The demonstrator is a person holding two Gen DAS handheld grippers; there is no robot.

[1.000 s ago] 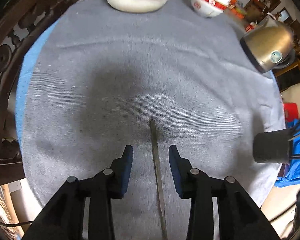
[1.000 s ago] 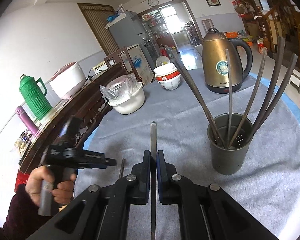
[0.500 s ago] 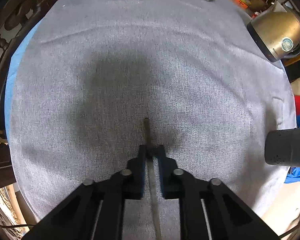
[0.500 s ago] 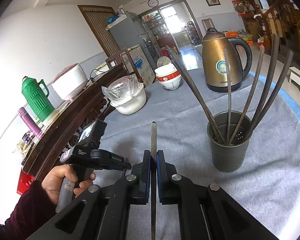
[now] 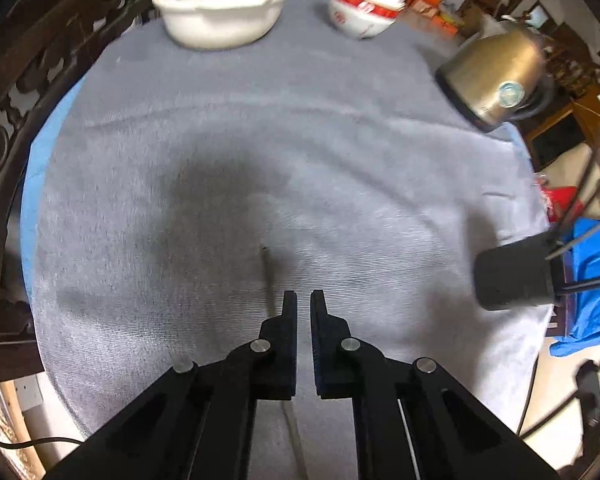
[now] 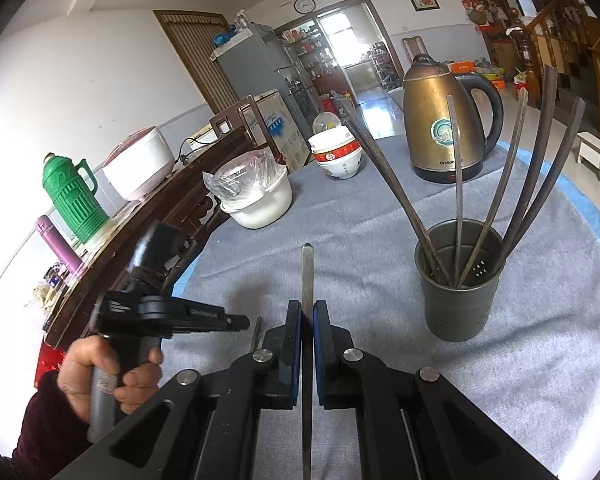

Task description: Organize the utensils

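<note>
My right gripper (image 6: pixel 307 307) is shut on a flat metal chopstick (image 6: pixel 307 270) that points forward above the grey cloth. A dark utensil holder (image 6: pixel 458 280) with several dark chopsticks stands ahead to the right; it also shows in the left wrist view (image 5: pixel 514 274). My left gripper (image 5: pixel 303 299) has its jaws nearly closed with a narrow empty gap. A dark chopstick (image 5: pixel 269 276) lies on the cloth just left of the left finger, outside the jaws. The left gripper also shows in the right wrist view (image 6: pixel 244 323), low over the cloth with the chopstick tip (image 6: pixel 256 332) beside it.
A white basin covered in plastic (image 5: pixel 220 12), stacked red-and-white bowls (image 5: pixel 362 12) and a brass kettle (image 5: pixel 496 76) stand at the far side of the round table (image 5: pixel 340 160). A dark carved wooden cabinet (image 5: pixel 4 120) borders the left. A blue cloth (image 5: pixel 592 280) hangs at right.
My left gripper closed around the lying chopstick, then rose and shifted right; the chopstick now lies outside the jaws on the cloth. My right gripper held still with its chopstick.
</note>
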